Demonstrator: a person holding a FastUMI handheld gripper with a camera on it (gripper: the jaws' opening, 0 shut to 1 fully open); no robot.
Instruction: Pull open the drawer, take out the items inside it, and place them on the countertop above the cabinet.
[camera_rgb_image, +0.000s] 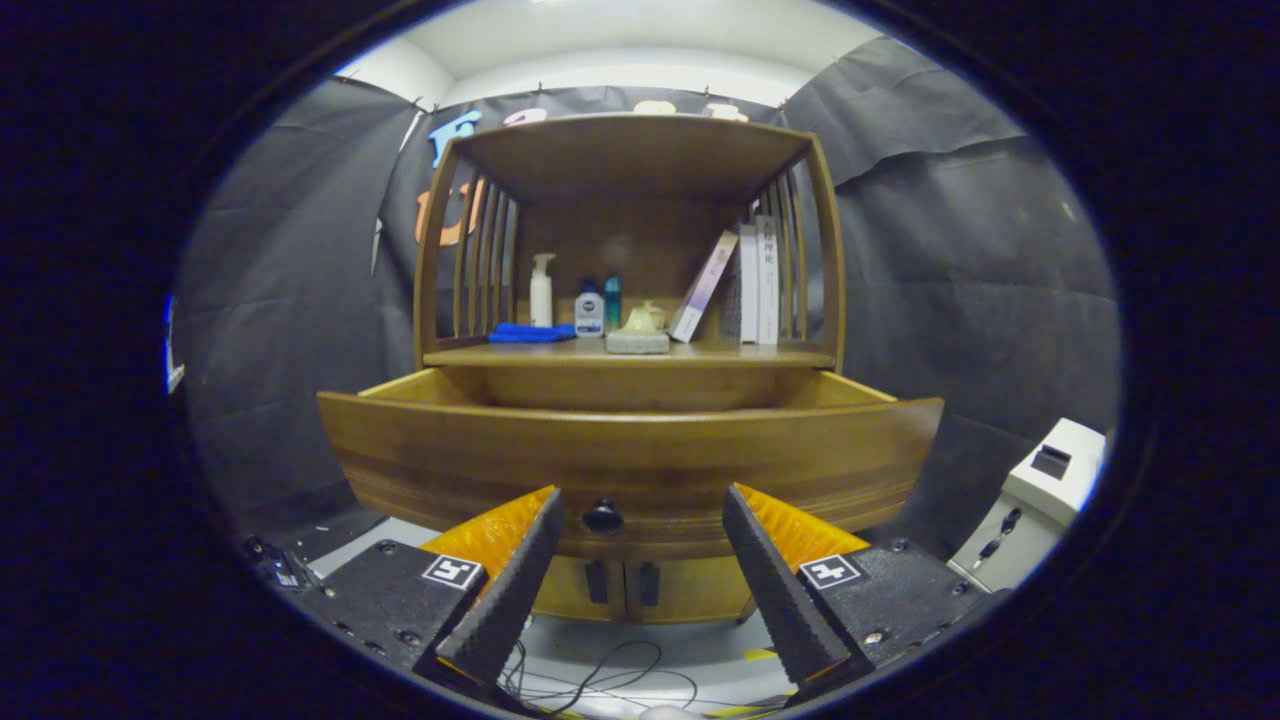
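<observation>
Now, step in hand: the drawer looks pulled out, so by my judgement the job turns to reaching over its front and into it.
Claw: the gripper (640, 530) stands wide open and holds nothing; its two fingers flank the small dark round knob (602, 516), neither touching it.
Drawer: the curved brown wooden drawer (630, 455) juts out from the cabinet, its front edge just ahead of the fingers; its inside is hidden behind that front, so I cannot tell what lies in it.
Countertop: the wooden countertop (800, 352) above the drawer carries a folded blue cloth (530, 333) near its left edge, a white pump bottle (541, 290), a small white-and-blue bottle (589, 312), a pale teapot on a grey block (640, 330) at the front edge, and leaning books (745, 285) toward the right.
Doing it well: lift the claw above the drawer's front edge before going forward, tilt to look inside, and choose the bare front right stretch of the countertop for setting things down.
Risk: knocking the drawer front could push it shut.
</observation>
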